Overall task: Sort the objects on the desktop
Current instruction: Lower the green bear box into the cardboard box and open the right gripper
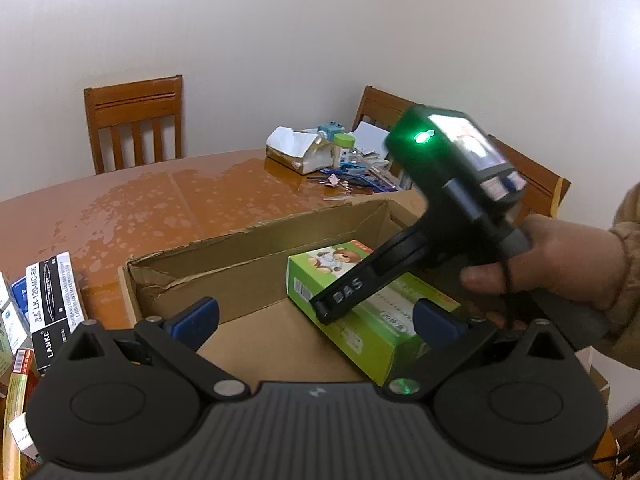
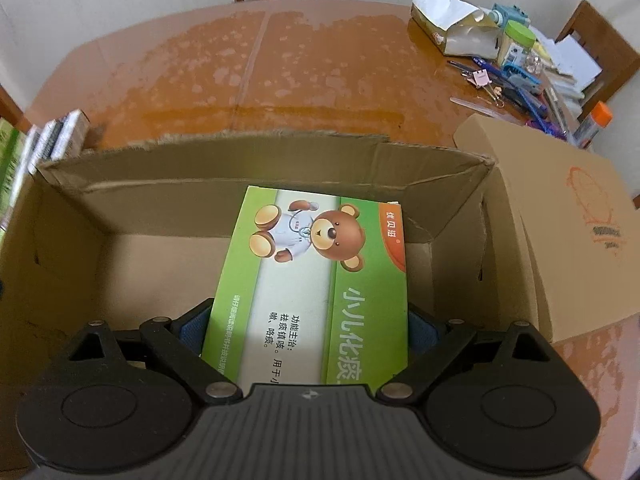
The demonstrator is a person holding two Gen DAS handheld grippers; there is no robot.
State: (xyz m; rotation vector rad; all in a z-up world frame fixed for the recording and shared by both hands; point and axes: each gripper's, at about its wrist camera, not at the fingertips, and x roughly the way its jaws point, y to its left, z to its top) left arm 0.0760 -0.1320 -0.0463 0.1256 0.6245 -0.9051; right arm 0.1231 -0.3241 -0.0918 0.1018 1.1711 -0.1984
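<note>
Right now the right gripper (image 2: pixel 308 328) has its jaws clamped on the near end of a green rectangular carton w/ a cartoon bear printed on it (image 2: pixel 320 256), blue pads pressing both long sides. Carton sits inside an open brown cardboard box (image 2: pixel 248 184), far end down near the box floor, close to the back wall, toward the right half. In the left wrist view the same green carton (image 1: pixel 360 328) lies tilted in the box (image 1: pixel 224 252), w/ the right gripper's black finger across its top and a hand (image 1: pixel 560 264) on the handle; green light on the gripper body.

Left gripper (image 1: pixel 316 320) hovers over the box's near edge, jaws spread wide, nothing between them.

Box rests on a glossy orange-brown wooden table (image 2: pixel 280 60). Left of it: a black-and-white LANKE marker box (image 1: pixel 52 304) among other small packs. Far right corner of the table: a torn tissue pack (image 2: pixel 452 20), green-lidded jar (image 2: pixel 516 40), blue pens (image 2: pixel 516 88) & binder clips. Wooden chairs (image 1: pixel 136 120) stand behind the table.
</note>
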